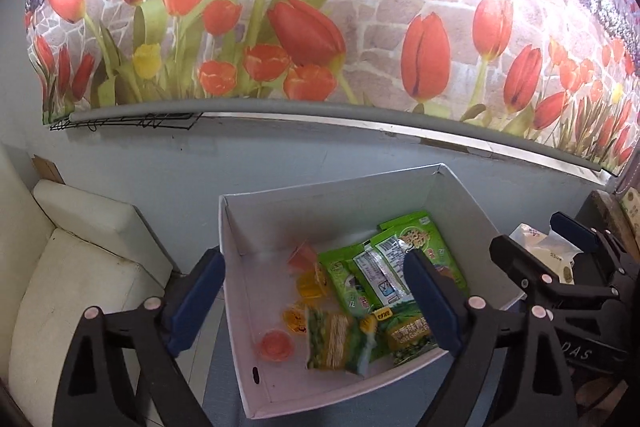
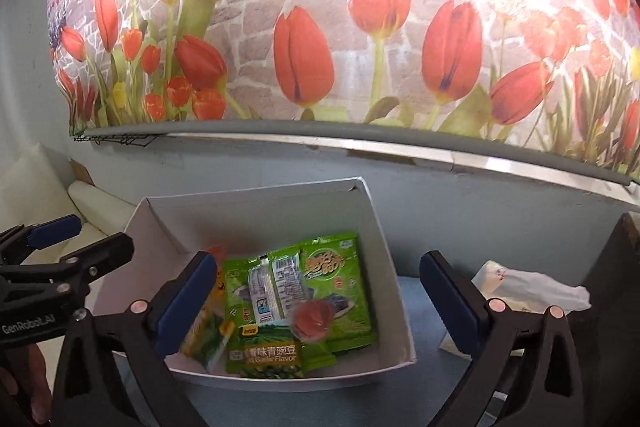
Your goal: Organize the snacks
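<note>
Both tools are held above the white box (image 2: 384,227) — the left gripper (image 1: 316,301) with its blue fingers spread wide, nothing between them, and the right gripper (image 2: 316,301) just as wide apart. In the right wrist view a pink jelly cup (image 2: 313,319) is seen blurred over the green seaweed packet (image 2: 340,283), between the spread fingers but touched by neither; whether it is falling or already resting cannot be told. The snacks are gathered in the box: green packets toward 3 o'clock of its floor, yellow jelly cups (image 1: 310,285) near the centre, a garlic pea packet (image 2: 266,357) at 6 o'clock, another pink cup (image 1: 276,347) at 7 o'clock in the left wrist view.

Outside the box at 3 o'clock a crumpled white bag (image 2: 532,287) is noted on the blue table (image 2: 420,307). If more snacks lie there, the reach would best be made by the right gripper, kept wide until the item sits squarely between the pads — and lifted clear over the box wall, so the rim is not clipped.
</note>
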The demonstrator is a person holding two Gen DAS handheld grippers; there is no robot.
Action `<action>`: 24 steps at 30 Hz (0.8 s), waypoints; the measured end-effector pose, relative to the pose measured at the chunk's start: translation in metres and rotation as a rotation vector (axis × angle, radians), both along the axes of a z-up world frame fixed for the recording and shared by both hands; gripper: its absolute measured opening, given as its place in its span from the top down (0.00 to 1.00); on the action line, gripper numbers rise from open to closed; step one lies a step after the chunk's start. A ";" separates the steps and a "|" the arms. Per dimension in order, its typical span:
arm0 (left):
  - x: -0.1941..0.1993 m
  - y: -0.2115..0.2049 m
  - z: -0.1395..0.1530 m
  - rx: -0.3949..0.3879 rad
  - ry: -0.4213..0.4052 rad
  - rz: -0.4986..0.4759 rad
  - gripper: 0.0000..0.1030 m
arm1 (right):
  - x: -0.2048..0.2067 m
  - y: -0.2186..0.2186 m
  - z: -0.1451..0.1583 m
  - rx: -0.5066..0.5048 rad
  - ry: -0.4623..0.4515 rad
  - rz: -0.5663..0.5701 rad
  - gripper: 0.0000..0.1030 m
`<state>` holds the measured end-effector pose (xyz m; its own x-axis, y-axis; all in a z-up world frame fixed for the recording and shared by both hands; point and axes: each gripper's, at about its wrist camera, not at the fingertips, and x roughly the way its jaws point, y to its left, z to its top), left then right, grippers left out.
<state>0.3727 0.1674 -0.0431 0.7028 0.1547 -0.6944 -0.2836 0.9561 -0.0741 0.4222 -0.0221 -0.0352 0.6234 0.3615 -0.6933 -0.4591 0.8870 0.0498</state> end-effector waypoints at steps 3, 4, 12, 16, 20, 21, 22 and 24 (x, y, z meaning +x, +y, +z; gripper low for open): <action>-0.009 -0.003 0.007 0.008 -0.014 -0.001 0.00 | -0.010 -0.011 0.013 0.026 -0.016 -0.012 0.00; -0.011 -0.005 0.008 0.012 0.008 0.010 0.00 | -0.014 -0.014 0.018 0.037 -0.022 -0.014 0.00; -0.068 -0.034 0.024 0.111 -0.098 0.003 0.00 | -0.080 -0.053 0.063 0.049 -0.121 -0.029 0.00; -0.111 -0.049 0.032 0.076 -0.127 0.009 0.00 | -0.124 -0.073 0.076 0.022 -0.163 -0.019 0.00; -0.158 -0.079 0.042 0.100 -0.162 -0.003 0.00 | -0.171 -0.100 0.077 0.033 -0.183 -0.024 0.00; -0.166 -0.085 0.044 0.096 -0.156 -0.010 0.00 | -0.180 -0.107 0.076 0.034 -0.180 -0.036 0.00; -0.177 -0.091 0.045 0.087 -0.144 -0.013 0.00 | -0.192 -0.117 0.074 0.039 -0.168 -0.057 0.00; -0.192 -0.100 0.046 0.086 -0.148 -0.014 0.00 | -0.211 -0.132 0.070 0.045 -0.154 -0.085 0.00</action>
